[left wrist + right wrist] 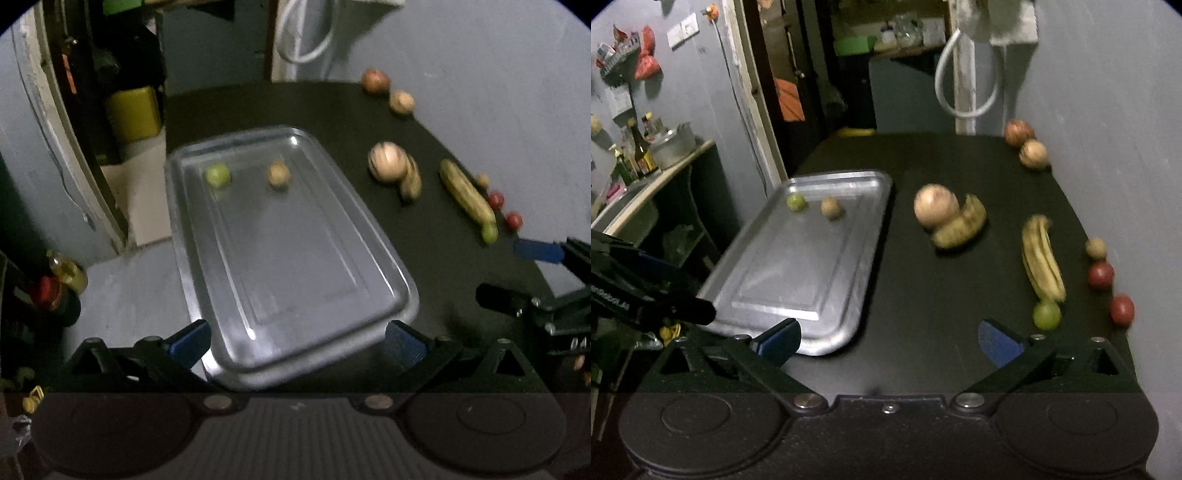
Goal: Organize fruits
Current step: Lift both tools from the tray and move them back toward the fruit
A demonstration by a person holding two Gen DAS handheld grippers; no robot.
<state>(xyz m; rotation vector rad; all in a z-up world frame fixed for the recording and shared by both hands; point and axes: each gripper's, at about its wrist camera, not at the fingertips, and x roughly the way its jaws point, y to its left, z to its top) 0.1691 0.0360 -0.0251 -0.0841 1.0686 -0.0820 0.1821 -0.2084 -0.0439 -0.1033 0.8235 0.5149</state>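
Observation:
A metal tray (pixel 369 236) (pixel 857 236) lies on the left of the black table (pixel 942 295). In it are a green fruit (pixel 218 175) (pixel 796 202) and a small brown fruit (pixel 278 175) (pixel 831 208) at the far end. On the table to the right lie a large pale round fruit (pixel 936 206) with bananas (pixel 960 223), another banana bunch (pixel 1042 258), a green fruit (pixel 1047 314), two red fruits (pixel 1100 275) and more round fruits (pixel 1032 154). My left gripper (pixel 297 343) is open and empty over the tray's near end. My right gripper (pixel 888 341) is open and empty above the table's near part.
A wall borders the table on the right. A doorway and a hanging white hose (pixel 964 99) are behind the table. A shelf with bottles (pixel 639 155) stands at the left. The left gripper's body (pixel 646 295) shows at the left of the right wrist view.

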